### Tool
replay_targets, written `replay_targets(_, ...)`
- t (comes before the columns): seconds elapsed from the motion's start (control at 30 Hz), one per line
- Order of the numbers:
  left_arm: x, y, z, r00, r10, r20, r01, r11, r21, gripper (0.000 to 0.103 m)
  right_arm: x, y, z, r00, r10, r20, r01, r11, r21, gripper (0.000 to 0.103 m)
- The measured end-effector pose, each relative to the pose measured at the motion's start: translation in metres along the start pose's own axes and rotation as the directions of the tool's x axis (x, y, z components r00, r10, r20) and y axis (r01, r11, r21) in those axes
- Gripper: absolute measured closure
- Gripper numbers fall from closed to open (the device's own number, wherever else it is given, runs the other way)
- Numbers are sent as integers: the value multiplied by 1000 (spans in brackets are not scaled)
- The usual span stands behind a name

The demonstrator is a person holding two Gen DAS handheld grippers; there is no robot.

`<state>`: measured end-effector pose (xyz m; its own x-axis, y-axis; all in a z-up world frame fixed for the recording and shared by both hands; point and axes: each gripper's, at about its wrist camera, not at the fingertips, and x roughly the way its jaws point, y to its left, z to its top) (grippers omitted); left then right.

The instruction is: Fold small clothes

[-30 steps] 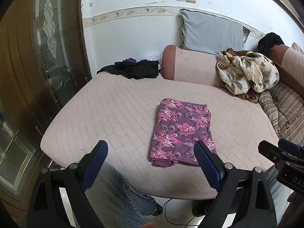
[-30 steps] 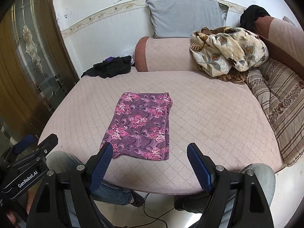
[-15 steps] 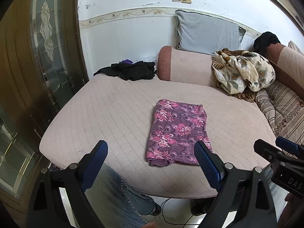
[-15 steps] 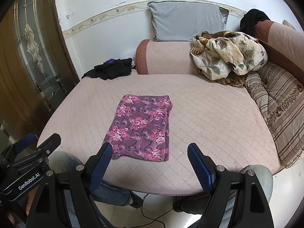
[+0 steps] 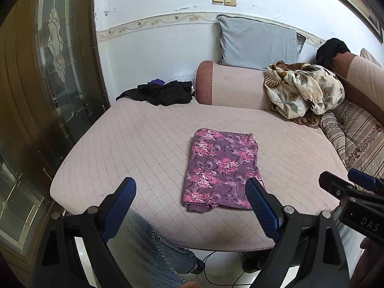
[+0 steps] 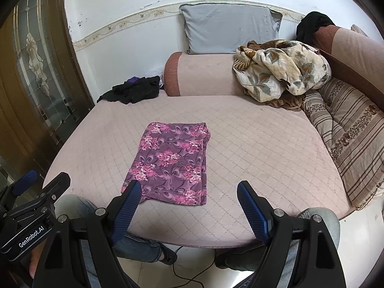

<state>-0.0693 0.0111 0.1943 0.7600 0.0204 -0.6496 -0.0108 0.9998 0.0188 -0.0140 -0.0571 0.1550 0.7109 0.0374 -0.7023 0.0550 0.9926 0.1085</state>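
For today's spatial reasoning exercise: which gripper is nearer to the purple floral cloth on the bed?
Too close to call. The left gripper hangs open at the purple floral cloth's near-left corner; the right gripper hangs open at its near-right corner. Neither touches it.

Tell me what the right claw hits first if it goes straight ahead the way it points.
Probably the near right corner of the purple cloth or the bare pink cushion beside it; depth is unclear. The right claw is open and empty.

Purple cloth (image 5: 222, 168) with pink flowers; quilted pale pink cushion (image 5: 134, 144).
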Motion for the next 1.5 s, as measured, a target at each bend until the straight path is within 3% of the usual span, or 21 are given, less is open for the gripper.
replay_targets(1.0,9,2,-2,1000,10,-28,-9,1000,20,11,3,-4,3,1000,-1,4,1,1000,21,17)
replay_targets(1.5,37,20,2,998,7,-67,-5,1000,27,11,24,6,5,1000,12,-19,-12,999,34,17)
